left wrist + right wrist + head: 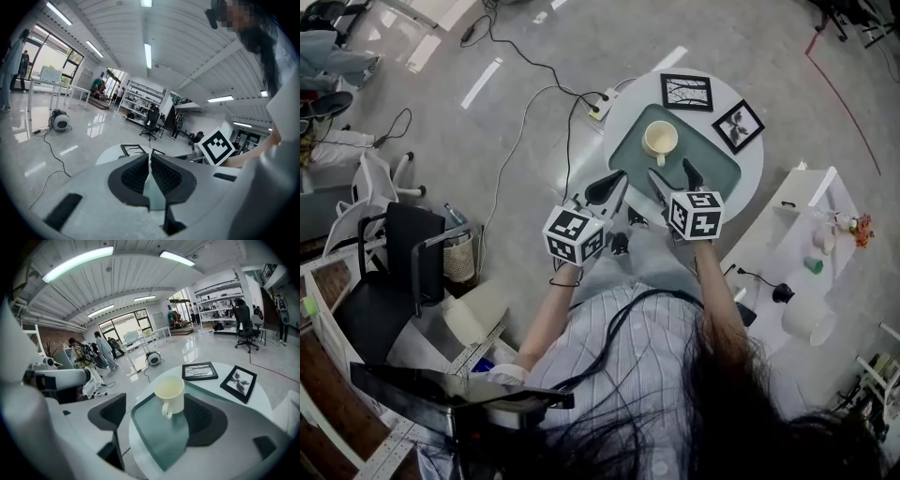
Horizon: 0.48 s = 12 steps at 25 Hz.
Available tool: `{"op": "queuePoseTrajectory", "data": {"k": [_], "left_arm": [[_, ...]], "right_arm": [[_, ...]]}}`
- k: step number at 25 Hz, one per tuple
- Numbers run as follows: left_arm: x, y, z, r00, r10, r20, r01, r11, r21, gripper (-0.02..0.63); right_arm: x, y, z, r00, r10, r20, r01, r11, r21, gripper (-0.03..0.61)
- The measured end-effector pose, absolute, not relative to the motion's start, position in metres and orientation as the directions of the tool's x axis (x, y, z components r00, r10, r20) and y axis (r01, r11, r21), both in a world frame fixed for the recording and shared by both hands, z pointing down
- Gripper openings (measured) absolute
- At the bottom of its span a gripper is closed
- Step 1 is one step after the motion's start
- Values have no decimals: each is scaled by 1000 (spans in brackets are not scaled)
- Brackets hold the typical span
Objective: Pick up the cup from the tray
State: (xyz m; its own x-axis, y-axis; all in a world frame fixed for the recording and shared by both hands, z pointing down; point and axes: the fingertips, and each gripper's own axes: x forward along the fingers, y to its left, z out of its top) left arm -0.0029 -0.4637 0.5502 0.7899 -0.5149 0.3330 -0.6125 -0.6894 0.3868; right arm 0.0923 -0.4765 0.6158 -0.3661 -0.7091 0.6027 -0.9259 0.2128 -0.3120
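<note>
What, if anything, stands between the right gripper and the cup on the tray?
Nothing visible does. The right gripper, jaws open, points at the cup, and only bare tray lies between them. The two picture frames lie beyond the cup.

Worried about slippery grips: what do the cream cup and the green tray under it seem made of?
Cream handled cup: probably glazed ceramic; smooth, thick-walled, faint sheen. Grey-green rectangular tray: smooth matte plastic or coated metal, even colour with a raised rim; the look leaves it open.
</note>
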Motion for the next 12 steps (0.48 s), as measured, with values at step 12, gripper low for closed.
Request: {"op": "queuePoseTrajectory", "data": {"k": [12], "left_arm": [[10,-509,566,767,-521,374,-639,-675,370,14]], "right_arm": [[100,-524,688,-322,-637,700,-944,163,-286,383]]}}
